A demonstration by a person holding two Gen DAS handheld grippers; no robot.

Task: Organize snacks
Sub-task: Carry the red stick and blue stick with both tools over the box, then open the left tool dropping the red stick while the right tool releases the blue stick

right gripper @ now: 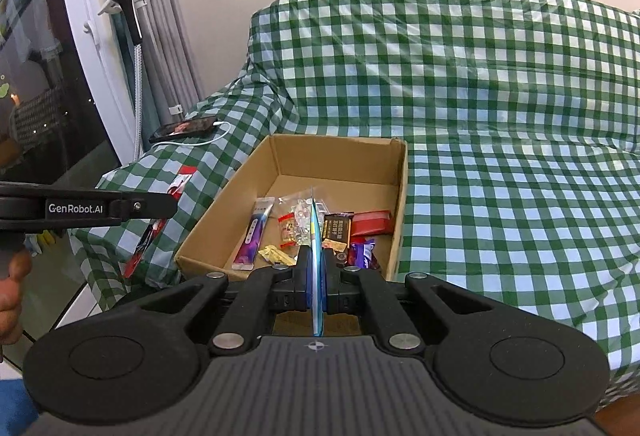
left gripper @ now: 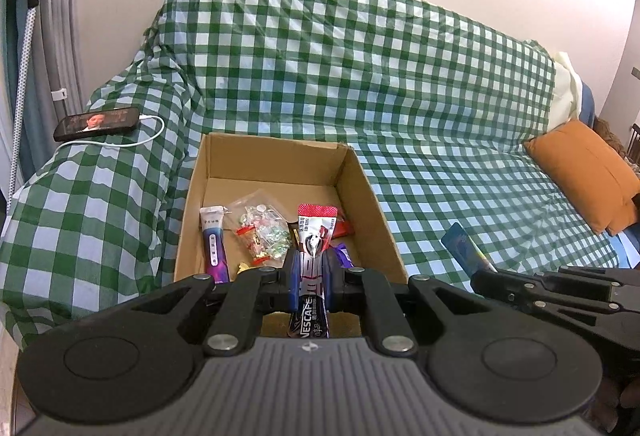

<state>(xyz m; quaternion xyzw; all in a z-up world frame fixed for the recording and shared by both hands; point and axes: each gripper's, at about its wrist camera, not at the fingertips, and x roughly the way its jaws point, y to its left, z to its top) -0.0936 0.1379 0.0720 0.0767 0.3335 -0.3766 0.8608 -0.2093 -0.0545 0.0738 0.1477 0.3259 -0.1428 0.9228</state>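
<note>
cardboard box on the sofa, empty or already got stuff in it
Partly filled. The cardboard box holds a purple stick pack, a clear candy bag, a red packet and small bars, with bare floor toward its far wall.

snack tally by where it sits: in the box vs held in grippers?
In the box: 7, namely purple stick, candy bag, yellow candy, red-white packet, brown bar, red bar, purple wrapper
Left gripper: 1, Nescafe stick
Right gripper: 1, blue packet
Total: 9
</note>
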